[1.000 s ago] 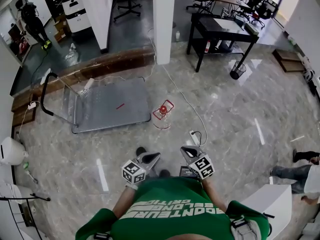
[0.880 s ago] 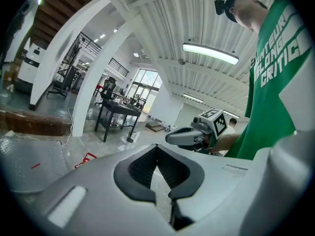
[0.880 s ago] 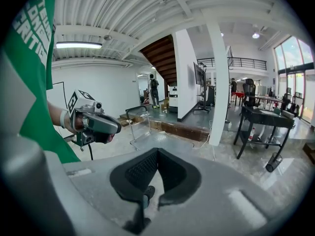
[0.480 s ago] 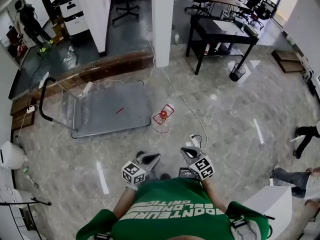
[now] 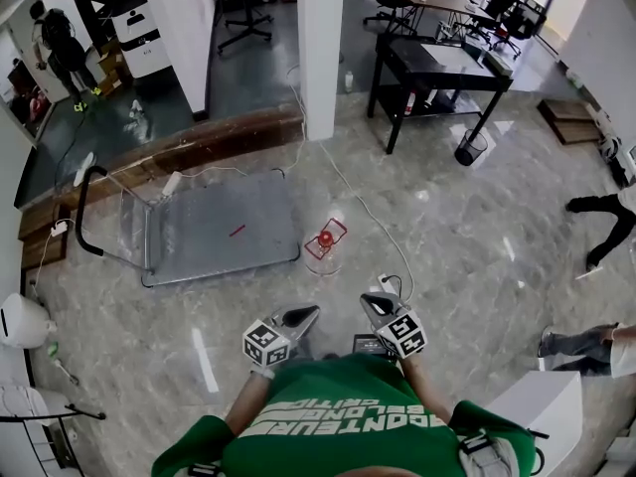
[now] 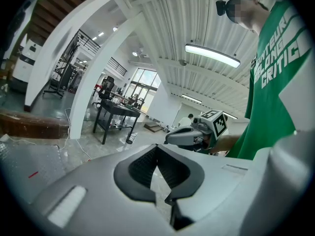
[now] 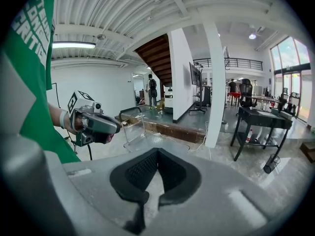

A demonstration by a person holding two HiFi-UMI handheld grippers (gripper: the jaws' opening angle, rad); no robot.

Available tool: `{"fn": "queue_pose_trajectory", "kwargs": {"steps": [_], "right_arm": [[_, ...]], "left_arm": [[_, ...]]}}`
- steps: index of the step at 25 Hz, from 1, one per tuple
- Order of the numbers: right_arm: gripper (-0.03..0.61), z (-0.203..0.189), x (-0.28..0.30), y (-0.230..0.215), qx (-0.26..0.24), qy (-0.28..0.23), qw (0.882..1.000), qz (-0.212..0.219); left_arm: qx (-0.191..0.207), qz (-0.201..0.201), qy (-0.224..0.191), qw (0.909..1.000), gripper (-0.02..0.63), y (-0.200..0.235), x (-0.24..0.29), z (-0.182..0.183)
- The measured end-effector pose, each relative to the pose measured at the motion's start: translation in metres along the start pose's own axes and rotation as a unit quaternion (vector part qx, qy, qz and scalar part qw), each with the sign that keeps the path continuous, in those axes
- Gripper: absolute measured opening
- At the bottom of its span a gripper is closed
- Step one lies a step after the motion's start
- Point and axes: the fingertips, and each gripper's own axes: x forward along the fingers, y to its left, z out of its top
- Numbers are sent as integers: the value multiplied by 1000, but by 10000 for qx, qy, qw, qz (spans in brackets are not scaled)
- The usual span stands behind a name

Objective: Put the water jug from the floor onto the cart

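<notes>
Red-capped water jug (image 5: 325, 245) is standing well ahead of your left gripper (image 5: 310, 312) and right gripper (image 5: 370, 299); you are holding both closed, empty.

The only lettering I can read is the white print on the green shirt (image 6: 275, 82). In the left gripper view its lowest line reads "CRITIC". The line above shows "LONG" and the top one "TEUR", both cut off at the fold of the cloth. In the head view the same three lines on the shirt (image 5: 338, 405) run upside down, and I can't read them surely there. The left marker cube (image 5: 264, 343) and the right marker cube (image 5: 404, 332) carry black-and-white square patterns.
</notes>
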Motion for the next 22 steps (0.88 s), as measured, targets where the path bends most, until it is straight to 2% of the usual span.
{"fn": "queue_pose_trajectory", "kwargs": {"steps": [10, 22], "right_arm": [[-6, 30, 34, -24, -50, -10, 10000, -53], [-8, 60, 81, -31, -91, 118, 9999, -37]], "left_arm": [[50, -68, -56, 9999, 9, 41, 9, 31], [30, -89, -101, 9999, 9, 94, -1, 59]]}}
